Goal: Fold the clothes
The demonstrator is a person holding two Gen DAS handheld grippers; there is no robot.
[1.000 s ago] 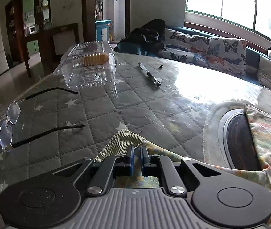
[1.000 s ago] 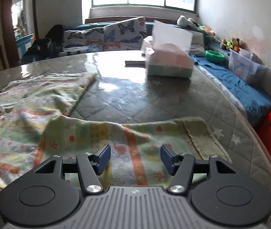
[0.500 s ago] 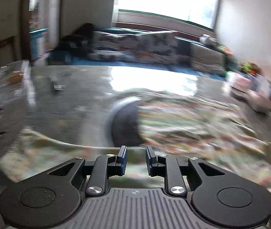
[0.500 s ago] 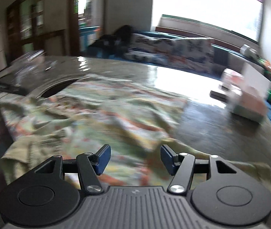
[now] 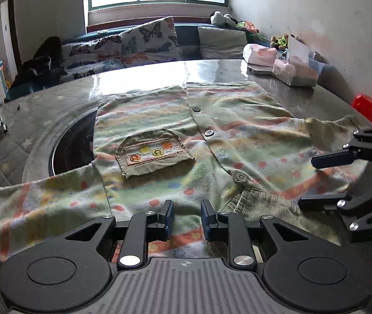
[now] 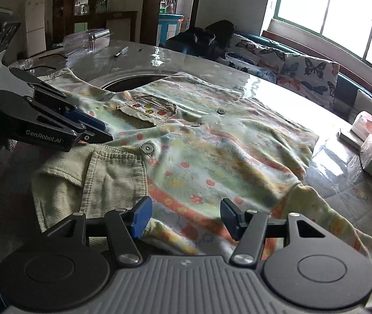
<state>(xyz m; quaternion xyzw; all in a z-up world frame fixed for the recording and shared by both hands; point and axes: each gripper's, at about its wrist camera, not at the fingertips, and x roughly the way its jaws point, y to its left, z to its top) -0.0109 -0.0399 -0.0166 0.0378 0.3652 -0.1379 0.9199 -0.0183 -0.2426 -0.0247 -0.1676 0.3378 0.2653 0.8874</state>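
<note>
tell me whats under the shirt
The shirt lies spread on the quilted table, partly over a dark round recess. The rest of the recess and the table beneath are covered.

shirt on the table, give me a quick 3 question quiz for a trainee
1. True or false: the shirt lies spread out on the table.
2. The shirt partly covers which thing: A the round dark opening, B the tissue box, C the pen?
3. Is either claw, left claw or right claw, gripping cloth?

Key: 1 true. 2 A. 3 no; both stand open above the shirt, the left one opening.
</note>
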